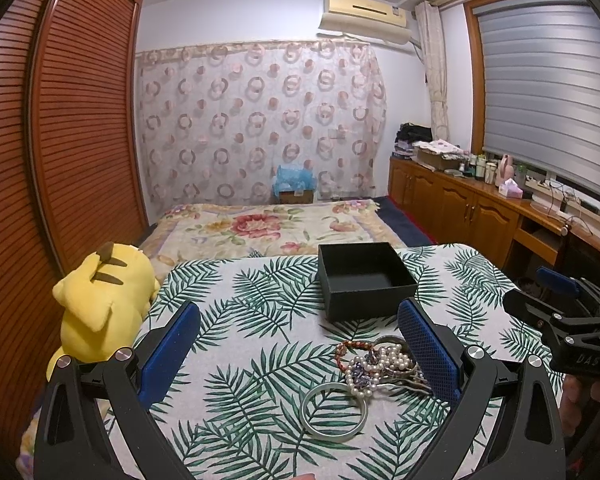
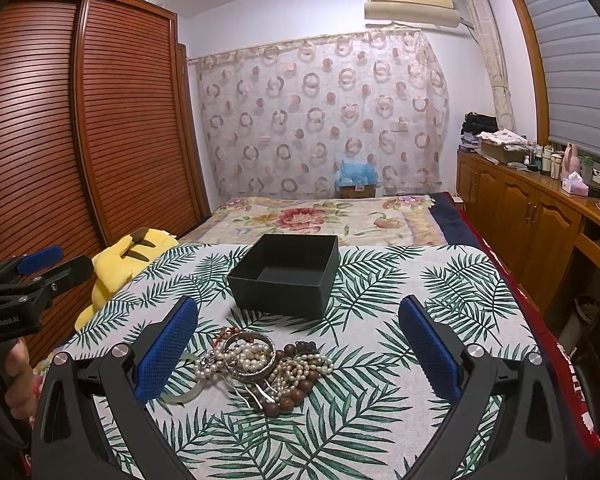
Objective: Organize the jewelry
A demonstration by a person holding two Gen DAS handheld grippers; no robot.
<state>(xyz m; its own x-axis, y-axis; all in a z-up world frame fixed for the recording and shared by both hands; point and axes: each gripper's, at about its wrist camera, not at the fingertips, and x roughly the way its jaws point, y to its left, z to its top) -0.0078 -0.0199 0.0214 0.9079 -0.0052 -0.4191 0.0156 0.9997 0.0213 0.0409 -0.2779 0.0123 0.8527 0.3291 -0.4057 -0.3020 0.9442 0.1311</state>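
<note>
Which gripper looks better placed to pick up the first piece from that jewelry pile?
Probably the right gripper: open, with the jewelry pile centered between its fingers. The left gripper is open too, but off to the pile's side.

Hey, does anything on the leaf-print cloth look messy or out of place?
Yes: the jewelry pile lies tangled on the cloth in front of the black box, which sits empty. A pale bangle lies at the pile's edge.
</note>
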